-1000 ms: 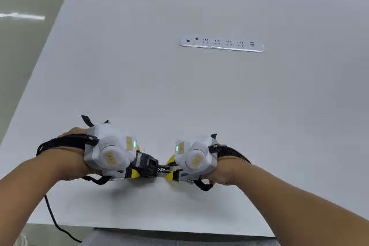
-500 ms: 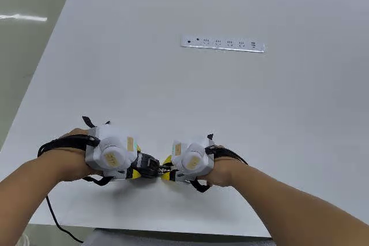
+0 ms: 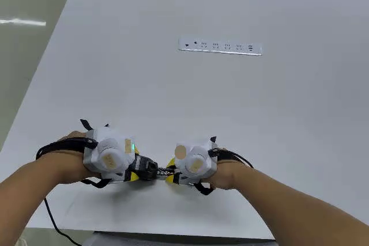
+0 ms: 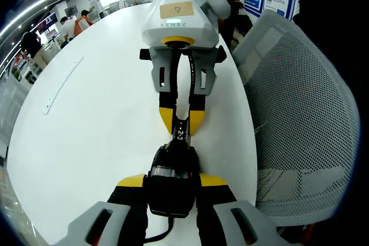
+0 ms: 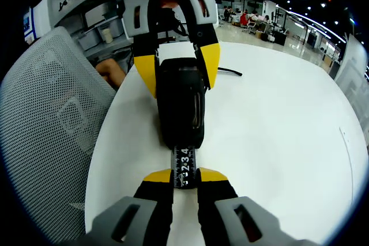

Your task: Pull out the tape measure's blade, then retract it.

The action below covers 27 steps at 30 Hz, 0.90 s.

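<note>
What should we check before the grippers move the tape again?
1. Left gripper shut around the tape measure case: ok.
2. Right gripper pinching the end of the blade: ok.
3. Blade straight between case and right gripper: ok, a short length is out.
4. Bare white table around both grippers to move apart: ok.
5. Power strip out of the way: ok, it lies far back.
6. Blade lock off: cannot tell.

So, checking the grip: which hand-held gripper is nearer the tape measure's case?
Left: the left hand-held gripper clamps the case; the right hand-held gripper pinches the blade just beyond it.
</note>
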Tool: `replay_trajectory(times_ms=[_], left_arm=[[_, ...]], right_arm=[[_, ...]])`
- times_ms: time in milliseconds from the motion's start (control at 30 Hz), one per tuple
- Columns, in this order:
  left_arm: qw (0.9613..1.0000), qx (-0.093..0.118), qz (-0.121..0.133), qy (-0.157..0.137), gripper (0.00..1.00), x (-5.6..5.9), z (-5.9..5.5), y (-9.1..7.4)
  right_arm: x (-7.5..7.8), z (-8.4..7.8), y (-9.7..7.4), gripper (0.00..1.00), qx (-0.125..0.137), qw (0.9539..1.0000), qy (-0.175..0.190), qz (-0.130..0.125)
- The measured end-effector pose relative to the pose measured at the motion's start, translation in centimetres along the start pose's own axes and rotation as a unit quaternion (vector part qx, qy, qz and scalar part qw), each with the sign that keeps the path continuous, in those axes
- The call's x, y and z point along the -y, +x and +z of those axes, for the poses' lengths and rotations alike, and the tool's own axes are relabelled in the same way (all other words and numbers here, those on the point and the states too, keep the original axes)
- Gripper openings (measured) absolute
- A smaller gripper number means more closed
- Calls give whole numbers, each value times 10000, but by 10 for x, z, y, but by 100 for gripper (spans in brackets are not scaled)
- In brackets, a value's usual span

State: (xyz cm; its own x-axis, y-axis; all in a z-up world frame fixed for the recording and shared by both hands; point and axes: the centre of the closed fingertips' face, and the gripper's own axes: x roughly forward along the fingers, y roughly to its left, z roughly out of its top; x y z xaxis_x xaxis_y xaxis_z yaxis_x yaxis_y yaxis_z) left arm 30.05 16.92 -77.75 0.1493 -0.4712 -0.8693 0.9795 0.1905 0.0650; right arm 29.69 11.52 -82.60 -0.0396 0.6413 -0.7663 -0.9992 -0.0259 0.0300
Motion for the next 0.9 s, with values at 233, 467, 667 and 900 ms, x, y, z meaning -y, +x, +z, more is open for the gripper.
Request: replay_trajectory(times_ms=[233,467,667,900], left_arm=[[10000,6,12,-28,29,0,0,0],[10000,3,18,-37,29,-1,0,-1],[10000,8,25,-61,29,-1,0,-1],[9999,14,45,-93,29,-1,-1,-2]], right_arm=[[1,-3,-2,14,-28,10000,-1,-31],[1,-5,-4,14,-36,10000,34,-25],[1,-9,-7,14,-27,10000,79,-11],[3,-13,-9,14,-47,10000,68,-30]])
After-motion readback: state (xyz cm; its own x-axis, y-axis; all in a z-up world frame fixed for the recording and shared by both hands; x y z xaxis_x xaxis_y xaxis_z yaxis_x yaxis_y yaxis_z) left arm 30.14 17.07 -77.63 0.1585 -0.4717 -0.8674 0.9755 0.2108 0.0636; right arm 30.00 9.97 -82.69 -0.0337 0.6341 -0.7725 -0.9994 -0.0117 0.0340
